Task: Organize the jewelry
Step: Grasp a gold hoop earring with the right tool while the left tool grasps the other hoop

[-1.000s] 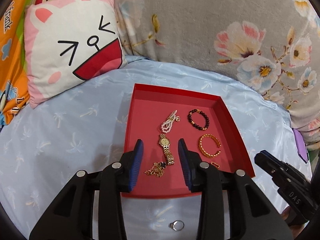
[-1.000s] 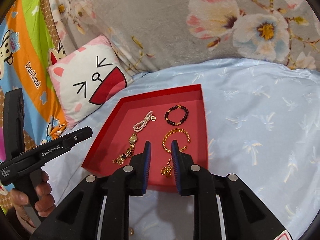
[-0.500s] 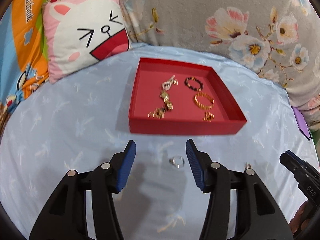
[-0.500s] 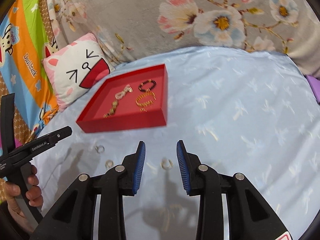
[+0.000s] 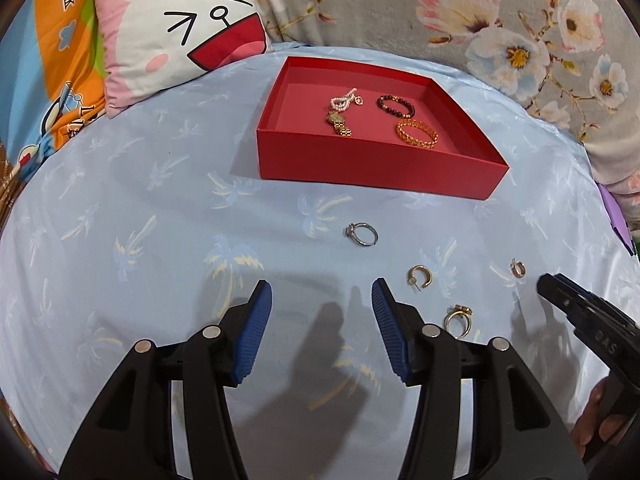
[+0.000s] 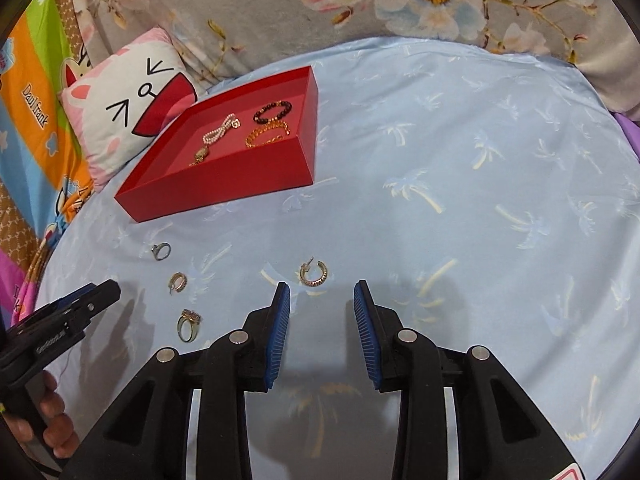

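Left wrist view. My left claw (image 5: 322, 322) hangs released above the blue palm-print bed sheet (image 5: 132, 216), its blue pads wide apart and holding nothing. Toward the far edge of the bed sits the red tray (image 5: 372, 168). In it I see a pearl bracelet (image 5: 343, 99), a gold watch (image 5: 339, 123) just nearer than the pearls, a dark beaded bracelet (image 5: 395, 105) and a gold chain bangle (image 5: 416, 133). Loose on the sheet between tray and claw lie a silver ring (image 5: 362, 234), a gold hoop earring (image 5: 418, 277) just beyond the right pad, a gold ring with a stone (image 5: 458, 320) beside that pad, and a second hoop earring (image 5: 519, 268) farther right. My right claw (image 5: 592, 320) enters at the right edge; from here I cannot tell its state. A cat-face pillow (image 5: 180, 28) leans at the bed's far left corner.

Right wrist view. My right claw (image 6: 322, 328) is likewise released and empty, pads apart over the sheet (image 6: 460, 184). A hoop earring (image 6: 314, 273) lies just beyond the left pad. Further left lie the gold stone ring (image 6: 189, 325), the other earring (image 6: 177, 281) and the silver ring (image 6: 161, 250). The tray (image 6: 224, 188) stands toward the far left of the bed, jewelry inside, the pillow (image 6: 128, 108) behind it. My left claw (image 6: 68, 320) shows at the left edge.
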